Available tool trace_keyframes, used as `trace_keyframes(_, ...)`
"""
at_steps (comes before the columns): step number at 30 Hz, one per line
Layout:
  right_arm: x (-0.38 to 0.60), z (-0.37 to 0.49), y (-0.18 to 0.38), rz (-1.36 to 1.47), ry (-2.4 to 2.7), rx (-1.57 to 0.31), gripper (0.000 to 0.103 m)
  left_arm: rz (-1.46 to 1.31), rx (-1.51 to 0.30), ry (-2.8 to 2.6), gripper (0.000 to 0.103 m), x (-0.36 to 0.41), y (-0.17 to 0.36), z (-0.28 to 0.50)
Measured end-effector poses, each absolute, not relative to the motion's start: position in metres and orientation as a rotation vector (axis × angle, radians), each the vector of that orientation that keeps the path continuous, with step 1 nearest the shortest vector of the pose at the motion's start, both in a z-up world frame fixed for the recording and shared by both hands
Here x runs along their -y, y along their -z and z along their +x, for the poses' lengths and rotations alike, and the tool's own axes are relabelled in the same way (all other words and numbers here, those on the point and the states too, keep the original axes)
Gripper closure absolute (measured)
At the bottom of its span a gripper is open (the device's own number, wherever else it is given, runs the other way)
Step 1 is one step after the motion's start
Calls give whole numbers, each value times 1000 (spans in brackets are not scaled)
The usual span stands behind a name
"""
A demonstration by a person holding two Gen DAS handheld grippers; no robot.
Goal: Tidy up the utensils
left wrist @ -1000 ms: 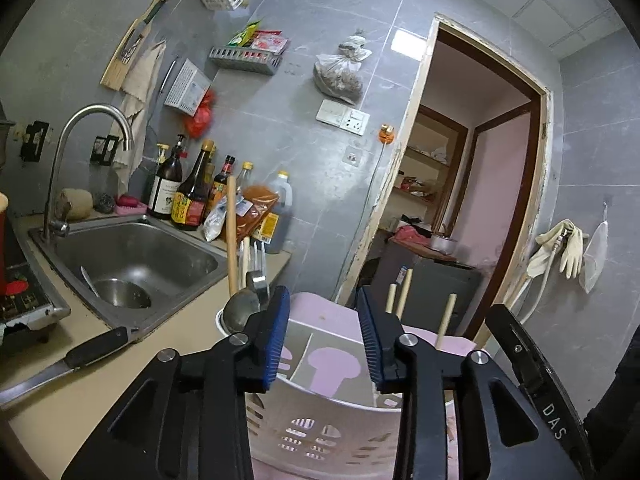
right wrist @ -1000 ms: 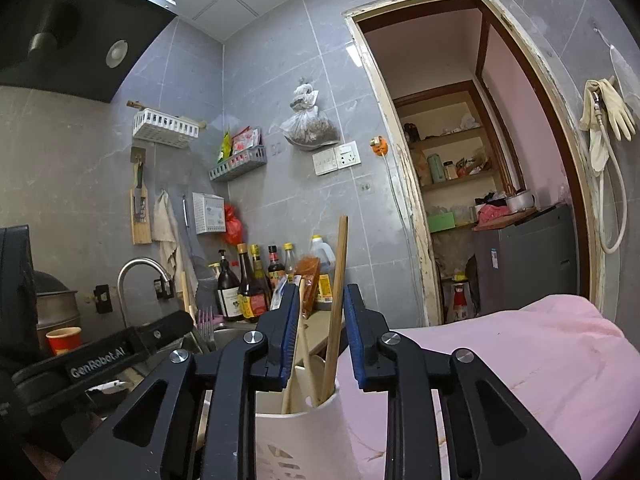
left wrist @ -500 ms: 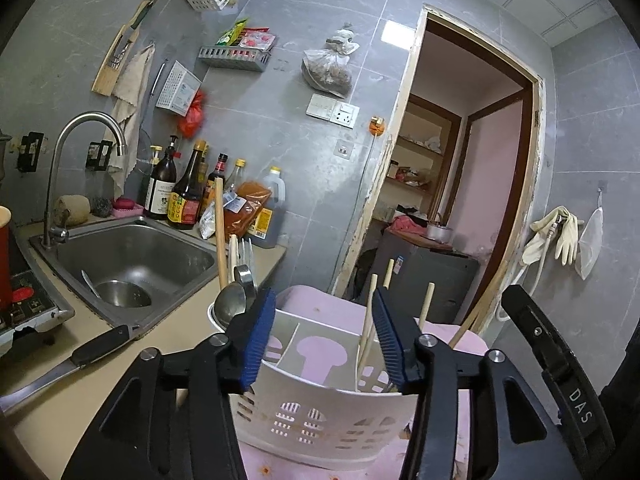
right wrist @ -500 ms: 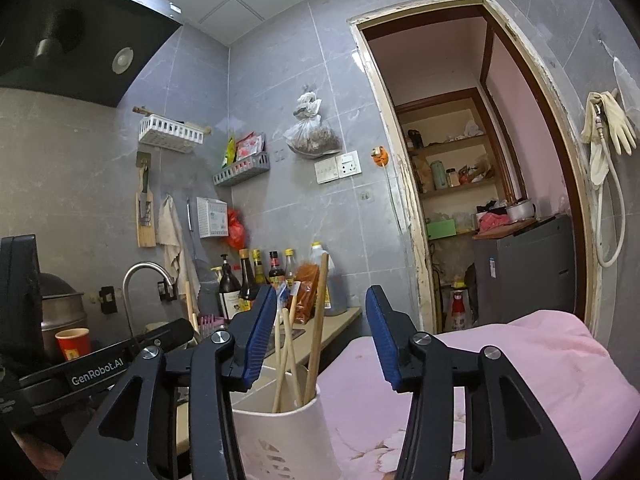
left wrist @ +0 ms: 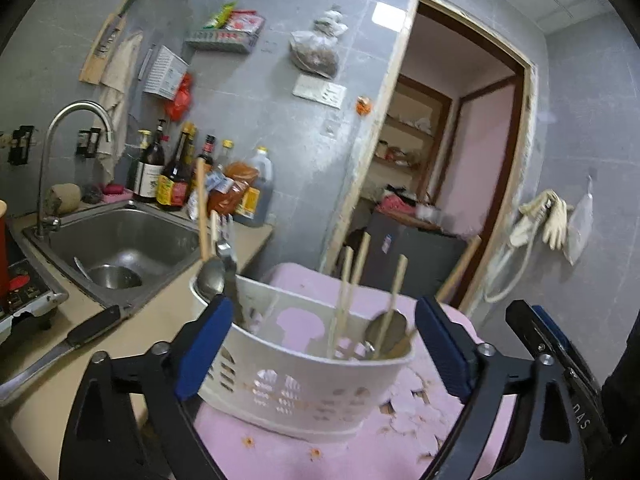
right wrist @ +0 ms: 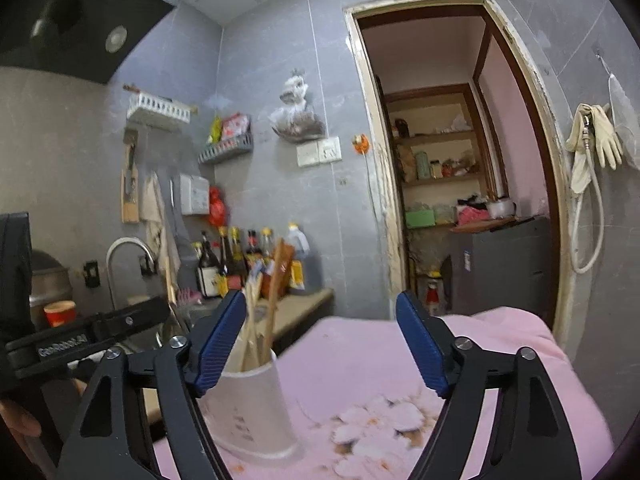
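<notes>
On pink cloth (left wrist: 280, 452) | holder (left wrist: 304, 380) near counter edge | both fingers opening, nothing gripped

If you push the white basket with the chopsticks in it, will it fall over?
Probably not easily. The white utensil basket looks wide and low on the pink cloth. It is thin, holed plastic, so likely light: it may slide, and the leaning chopsticks would rattle.

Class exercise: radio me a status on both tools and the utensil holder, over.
Left tool and right tool opening, nothing gripped. White utensil holder upright on pink cloth, chopsticks and spoons inside. Nothing in the way.
</notes>
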State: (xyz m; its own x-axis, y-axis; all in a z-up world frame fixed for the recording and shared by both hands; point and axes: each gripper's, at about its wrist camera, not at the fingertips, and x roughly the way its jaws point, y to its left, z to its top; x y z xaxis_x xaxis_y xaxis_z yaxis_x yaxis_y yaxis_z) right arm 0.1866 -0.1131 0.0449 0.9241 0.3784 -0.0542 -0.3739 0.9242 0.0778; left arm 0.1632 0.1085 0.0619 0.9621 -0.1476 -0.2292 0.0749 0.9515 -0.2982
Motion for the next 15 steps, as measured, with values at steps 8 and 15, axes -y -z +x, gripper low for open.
trace_keyframes(8,149,168,-47,88,-296,-184,2,-204,-293,136,2,-84,-56,146)
trace_keyframes(15,183,148,-43,117,-210,-235,0,-128,-298,169,2,-64,-51,129)
